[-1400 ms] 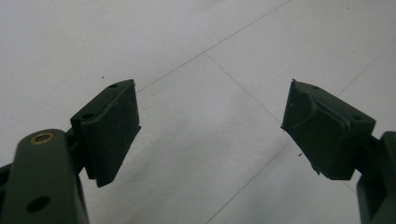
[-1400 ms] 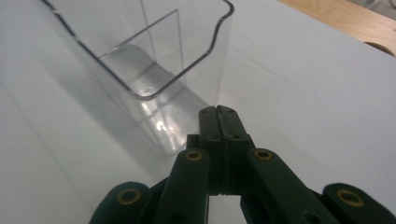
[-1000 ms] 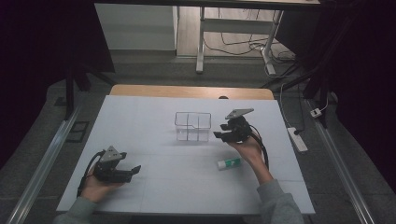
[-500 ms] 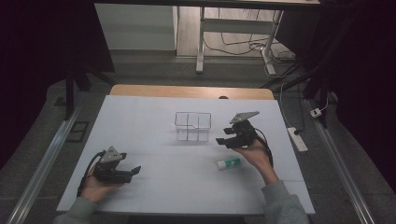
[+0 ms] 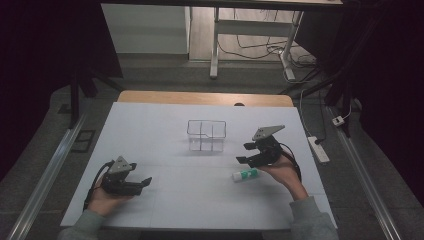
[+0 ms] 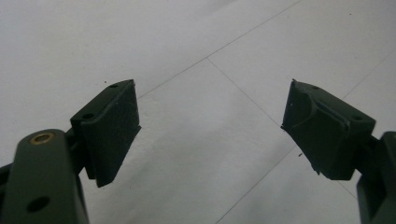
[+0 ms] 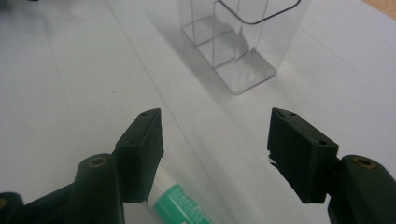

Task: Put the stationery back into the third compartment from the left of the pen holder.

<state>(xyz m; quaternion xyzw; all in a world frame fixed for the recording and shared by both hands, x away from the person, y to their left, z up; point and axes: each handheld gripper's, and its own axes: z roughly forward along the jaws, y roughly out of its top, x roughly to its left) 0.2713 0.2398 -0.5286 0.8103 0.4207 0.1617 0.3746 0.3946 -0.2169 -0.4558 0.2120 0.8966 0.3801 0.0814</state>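
A clear plastic container with inner dividers stands upright mid-table; in the right gripper view this container lies ahead of the jaws. A white tube with a green label lies flat on the white table to its right front. My right gripper hovers just above and behind the tube, open; its jaws have just been opening and nothing is between them. In the right gripper view the tube's green end shows below the left jaw. My left gripper rests near the front left, open over bare table.
The white table sheet has a bare wooden strip along its far edge. A power strip lies on the floor off the right edge. A metal rail runs along the left side.
My right gripper has drawn away from the container, to the right and nearer the front edge, and its jaws stand wider. The left hand has stayed put.
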